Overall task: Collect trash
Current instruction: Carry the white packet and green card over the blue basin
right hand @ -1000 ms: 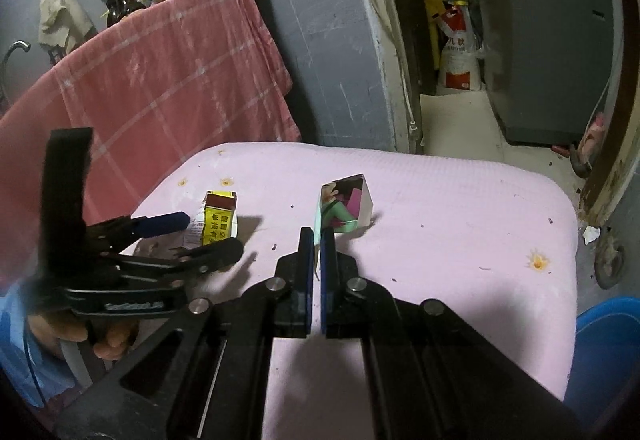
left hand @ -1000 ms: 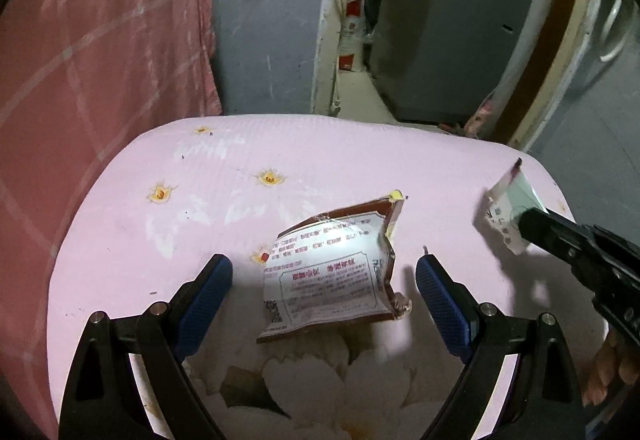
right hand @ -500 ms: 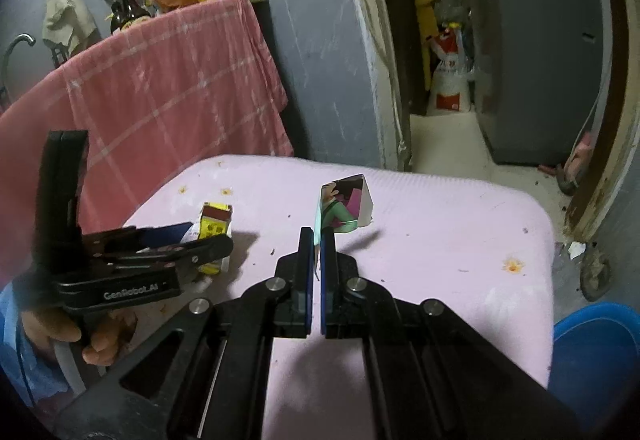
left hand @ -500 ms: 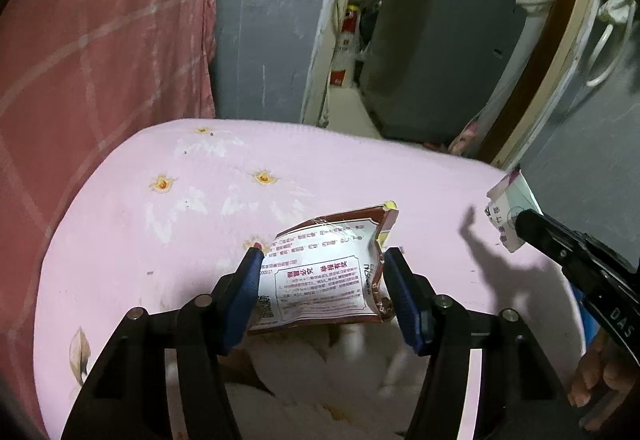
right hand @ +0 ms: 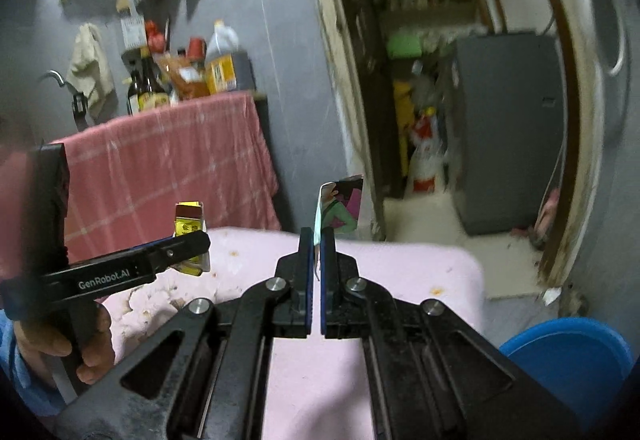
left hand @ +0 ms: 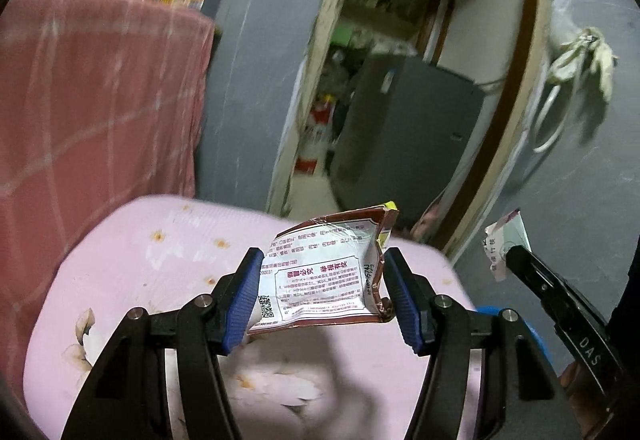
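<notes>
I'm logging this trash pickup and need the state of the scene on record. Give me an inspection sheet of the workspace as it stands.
Surface: pink floral cloth, stained with small orange spots.
Job's things: torn snack packet off the cloth, held between the left pads; small printed wrapper in the right gripper; blue bin at lower right.
Clutter: nothing seen loose on the cloth.
Grippers: left gripper shut on the packet's side edges; right gripper shut on the wrapper.
Cables: white cord hanging by the door frame.
Surroundings: red checked cloth with bottles above it, grey wall, open doorway to a grey appliance.
</notes>
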Demonstrator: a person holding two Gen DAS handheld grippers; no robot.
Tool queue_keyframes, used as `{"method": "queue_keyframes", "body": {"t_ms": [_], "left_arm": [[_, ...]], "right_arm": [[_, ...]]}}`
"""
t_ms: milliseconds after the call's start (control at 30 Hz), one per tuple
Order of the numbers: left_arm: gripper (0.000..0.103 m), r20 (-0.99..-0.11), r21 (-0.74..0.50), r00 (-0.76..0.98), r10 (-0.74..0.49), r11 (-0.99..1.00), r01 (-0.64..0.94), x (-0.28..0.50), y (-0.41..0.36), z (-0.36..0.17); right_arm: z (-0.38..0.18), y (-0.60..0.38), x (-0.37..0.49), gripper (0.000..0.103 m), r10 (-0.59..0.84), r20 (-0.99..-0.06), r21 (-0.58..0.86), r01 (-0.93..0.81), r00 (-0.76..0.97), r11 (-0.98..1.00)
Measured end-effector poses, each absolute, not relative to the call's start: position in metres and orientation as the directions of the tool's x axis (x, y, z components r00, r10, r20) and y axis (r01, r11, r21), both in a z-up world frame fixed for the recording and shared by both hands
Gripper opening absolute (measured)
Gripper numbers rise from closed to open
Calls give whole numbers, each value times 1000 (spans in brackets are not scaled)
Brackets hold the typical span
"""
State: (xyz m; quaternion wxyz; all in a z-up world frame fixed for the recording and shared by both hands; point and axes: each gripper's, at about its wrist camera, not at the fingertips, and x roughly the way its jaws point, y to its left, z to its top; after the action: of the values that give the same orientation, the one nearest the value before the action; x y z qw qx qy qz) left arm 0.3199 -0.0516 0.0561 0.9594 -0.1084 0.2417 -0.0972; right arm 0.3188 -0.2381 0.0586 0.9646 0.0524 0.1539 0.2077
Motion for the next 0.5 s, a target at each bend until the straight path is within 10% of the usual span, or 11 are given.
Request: {"method": "queue_keyframes", "body": {"t_ms": [500], "left_arm": [[55,-263,-185,898,-354,932,313,279,-134,97]], "right_arm": [[90,-310,248,3,210,-93,81,-202,973,976]]}}
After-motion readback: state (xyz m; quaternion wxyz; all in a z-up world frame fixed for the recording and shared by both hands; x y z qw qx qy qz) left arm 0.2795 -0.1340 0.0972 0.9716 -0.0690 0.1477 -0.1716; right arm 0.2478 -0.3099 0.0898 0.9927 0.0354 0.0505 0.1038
